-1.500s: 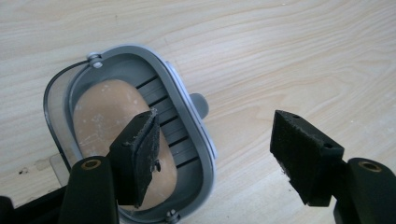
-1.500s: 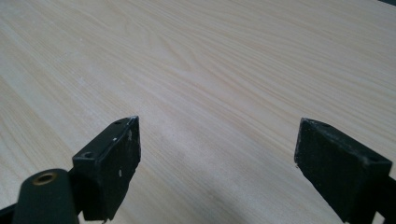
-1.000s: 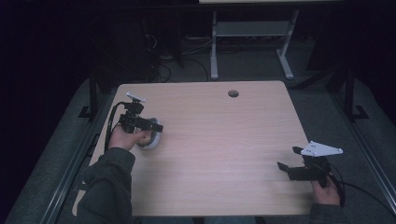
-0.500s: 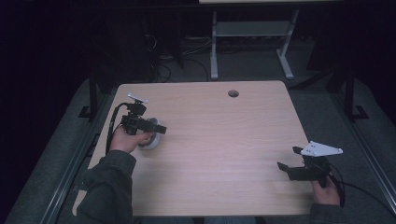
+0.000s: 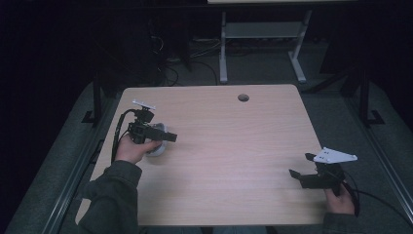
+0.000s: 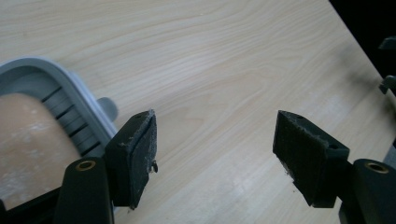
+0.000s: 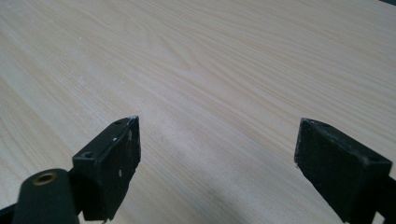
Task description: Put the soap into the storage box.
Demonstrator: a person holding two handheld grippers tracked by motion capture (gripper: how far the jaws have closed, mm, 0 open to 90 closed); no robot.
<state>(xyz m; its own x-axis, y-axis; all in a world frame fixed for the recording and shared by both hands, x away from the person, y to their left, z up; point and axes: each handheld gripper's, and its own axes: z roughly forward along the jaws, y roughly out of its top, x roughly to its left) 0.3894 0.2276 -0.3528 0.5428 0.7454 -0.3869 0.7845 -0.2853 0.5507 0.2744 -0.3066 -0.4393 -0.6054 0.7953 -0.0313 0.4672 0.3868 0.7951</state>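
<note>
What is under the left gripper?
A grey slotted dish sits on the table beneath the left gripper, holding something tan; the hand covers most of it from above.

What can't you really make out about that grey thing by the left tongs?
- High view: the grey object is small and mostly covered by the left tongs and the hand, so its shape is unclear.
- Left tongs view: the same object is cut off by the left edge and partly hidden behind one pad; what the tan, dusty patch inside it is cannot be told.
- Whether the open tongs touch it is unclear.
</note>
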